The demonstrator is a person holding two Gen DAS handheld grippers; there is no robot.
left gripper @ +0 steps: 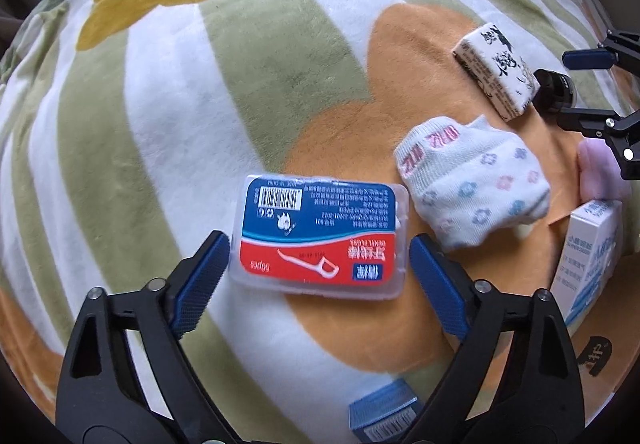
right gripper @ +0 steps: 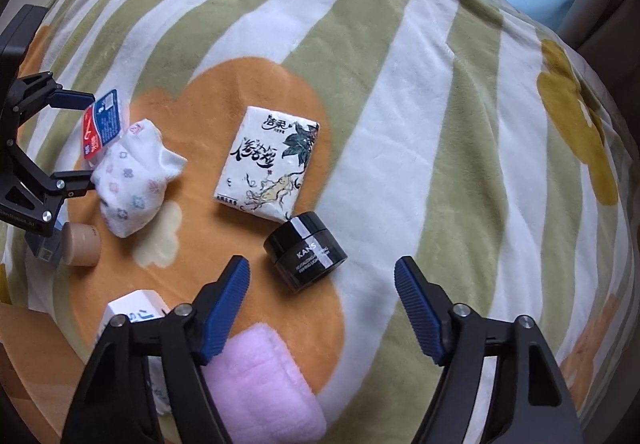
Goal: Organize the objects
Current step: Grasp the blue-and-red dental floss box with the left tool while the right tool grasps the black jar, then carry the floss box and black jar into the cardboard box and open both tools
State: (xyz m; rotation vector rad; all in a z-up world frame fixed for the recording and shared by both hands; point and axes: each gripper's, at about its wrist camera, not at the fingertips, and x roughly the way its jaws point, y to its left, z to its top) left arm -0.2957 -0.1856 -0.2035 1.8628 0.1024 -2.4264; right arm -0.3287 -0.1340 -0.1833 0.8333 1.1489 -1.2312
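My left gripper [left gripper: 320,256] is open, its blue pads on either side of a clear dental-floss box [left gripper: 320,236] with a red and blue label; whether the pads touch it I cannot tell. In the right wrist view the box [right gripper: 102,123] looks tilted up between those fingers [right gripper: 70,99]. A rolled white flowered sock [left gripper: 476,187] [right gripper: 132,183] lies just right of it. My right gripper [right gripper: 322,284] is open and empty, just this side of a black cream jar [right gripper: 306,252]. A white tissue pack [right gripper: 268,161] [left gripper: 496,69] lies beyond the jar.
Everything lies on a soft striped flower blanket [right gripper: 420,123]. A pink fluffy cloth [right gripper: 264,380] and a white-blue carton [right gripper: 132,312] [left gripper: 592,256] lie under my right gripper. A tan jar [right gripper: 82,244] lies at the left. A small blue box [left gripper: 384,416] sits below my left gripper.
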